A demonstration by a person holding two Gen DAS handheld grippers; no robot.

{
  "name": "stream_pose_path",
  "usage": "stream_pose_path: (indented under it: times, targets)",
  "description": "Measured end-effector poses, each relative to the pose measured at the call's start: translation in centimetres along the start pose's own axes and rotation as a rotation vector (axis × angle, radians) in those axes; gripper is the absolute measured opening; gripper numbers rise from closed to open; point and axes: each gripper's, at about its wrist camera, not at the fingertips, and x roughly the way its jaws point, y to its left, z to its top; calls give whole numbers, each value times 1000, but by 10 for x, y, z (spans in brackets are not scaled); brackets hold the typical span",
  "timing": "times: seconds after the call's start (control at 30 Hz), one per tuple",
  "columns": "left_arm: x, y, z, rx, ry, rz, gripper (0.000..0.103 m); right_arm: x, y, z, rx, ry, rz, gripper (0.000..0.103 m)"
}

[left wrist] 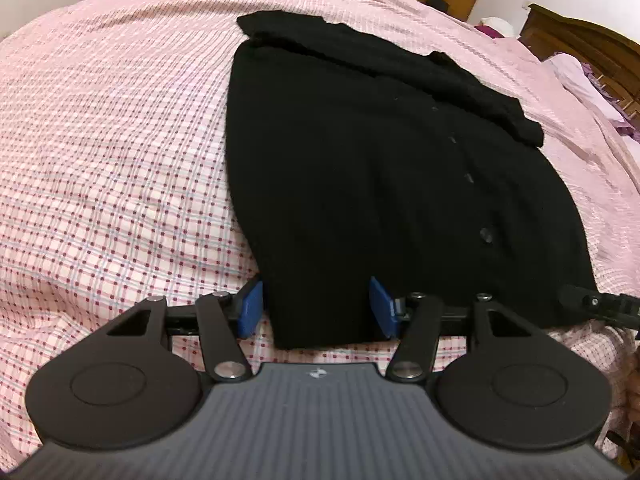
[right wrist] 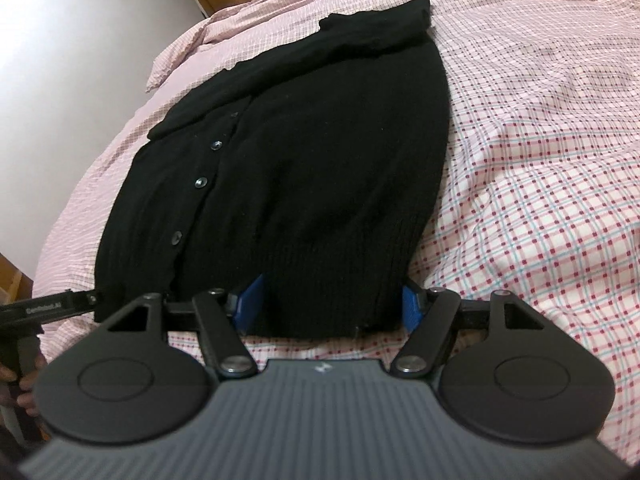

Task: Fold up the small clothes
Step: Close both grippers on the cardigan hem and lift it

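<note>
a black cardigan (left wrist: 360,184) lies flat on the bed (left wrist: 120,160), sleeves folded across its far end, button row running lengthwise. the left claw (left wrist: 316,308) is spread, its blue pads either side of the near-left hem corner. the right claw (right wrist: 332,306) is spread likewise around the near-right hem. the left view alone shows a dark wooden headboard (left wrist: 580,40) and purple bedding; the right view shows a white wall (right wrist: 80,20). the bedspread is a pink check.
</note>
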Motion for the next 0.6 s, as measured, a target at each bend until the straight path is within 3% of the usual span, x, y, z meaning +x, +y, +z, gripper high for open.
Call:
stream_pose_path:
  times: [0.27, 0.33, 0.37, 0.47, 0.6]
  targets:
    - [10, 4, 0, -45, -11, -69, 69, 0, 0, -1, 6, -10, -2, 70]
    - [8, 3, -1, -48, -19, -75, 65, 0, 0, -1, 4, -11, -2, 70]
    - [7, 3, -1, -45, -22, -70, 56, 0, 1, -1, 4, -11, -2, 70]
    - [2, 2, -3, -46, -22, -68, 41, -1, 0, -1, 5, -5, -1, 69]
    - [3, 1, -4, -48, -14, -56, 41, -1, 1, -1, 3, -8, -1, 69]
